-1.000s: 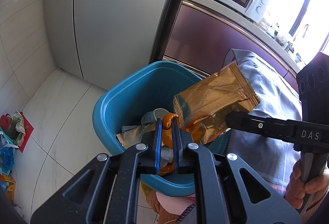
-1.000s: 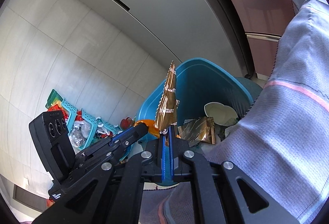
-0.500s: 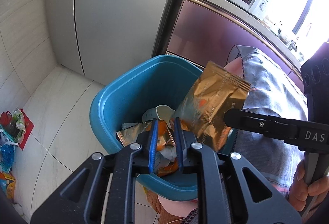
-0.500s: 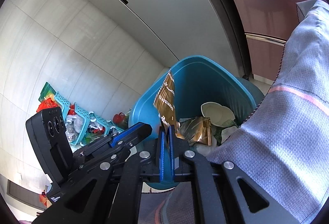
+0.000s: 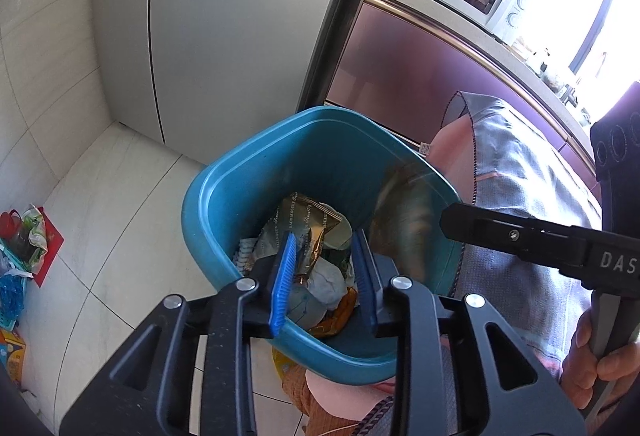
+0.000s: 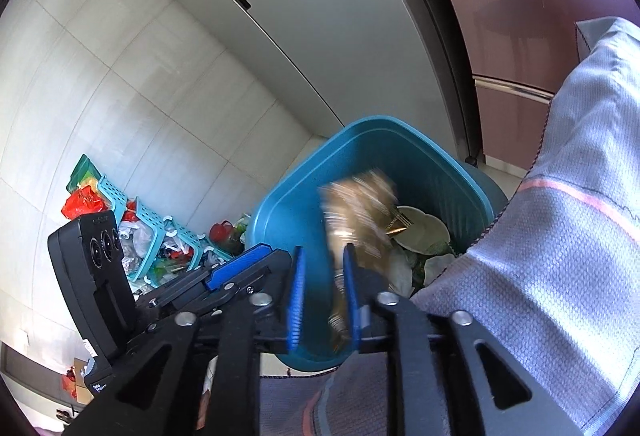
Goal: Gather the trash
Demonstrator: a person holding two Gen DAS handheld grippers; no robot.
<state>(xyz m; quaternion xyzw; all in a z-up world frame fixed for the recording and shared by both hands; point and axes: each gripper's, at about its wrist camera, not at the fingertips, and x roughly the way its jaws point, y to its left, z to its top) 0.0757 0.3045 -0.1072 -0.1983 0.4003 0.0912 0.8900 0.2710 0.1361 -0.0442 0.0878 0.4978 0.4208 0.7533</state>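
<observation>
Both grippers hang over the blue bin (image 5: 224,204). Left gripper (image 5: 324,276) jaws spread, empty; right gripper (image 6: 322,292) jaws parted, blurred gold wrapper (image 6: 360,212) between them.

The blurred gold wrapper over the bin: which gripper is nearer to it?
Right. The gold wrapper is blurred just off the open right gripper, above the blue bin. The left gripper, also open, is off to its left.

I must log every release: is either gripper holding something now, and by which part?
Nothing is held. Both the left gripper and right gripper have open jaws; the blurred gold wrapper is loose over the blue bin.
</observation>
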